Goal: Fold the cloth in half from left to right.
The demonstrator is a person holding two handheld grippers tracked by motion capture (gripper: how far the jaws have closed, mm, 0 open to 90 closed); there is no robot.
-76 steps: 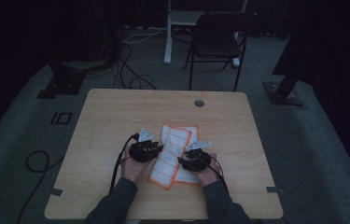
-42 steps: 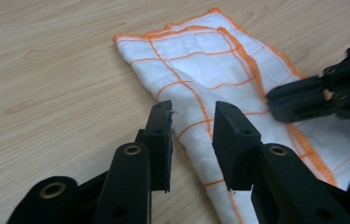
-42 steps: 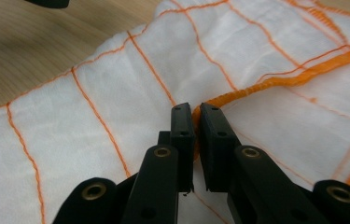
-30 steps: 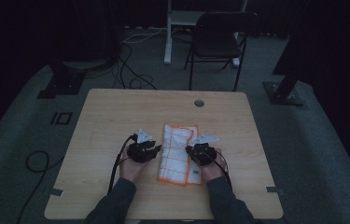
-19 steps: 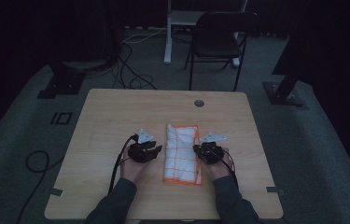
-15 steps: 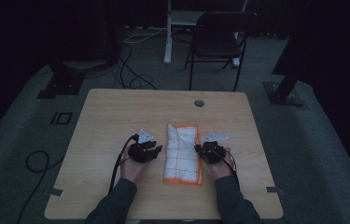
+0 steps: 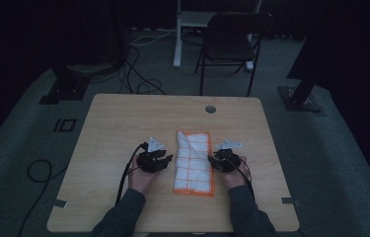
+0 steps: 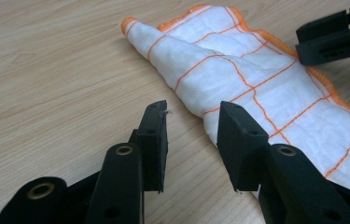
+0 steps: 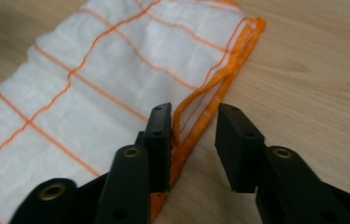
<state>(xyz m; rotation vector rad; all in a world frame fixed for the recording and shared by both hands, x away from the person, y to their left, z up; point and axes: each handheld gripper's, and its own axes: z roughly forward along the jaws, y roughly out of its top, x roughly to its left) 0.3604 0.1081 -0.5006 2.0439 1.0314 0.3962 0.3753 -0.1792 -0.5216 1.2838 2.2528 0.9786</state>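
Your left gripper rests on the desk just beside the cloth's left edge, jaws parted and grasping nothing. The folded white cloth with orange grid lines lies flat between your hands. Your right gripper sits released, jaws straddling the cloth's orange hem.

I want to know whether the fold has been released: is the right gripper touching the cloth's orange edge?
Touching. In the right gripper view, the open right gripper straddles the cloth; its raised orange hem rests against one jaw.
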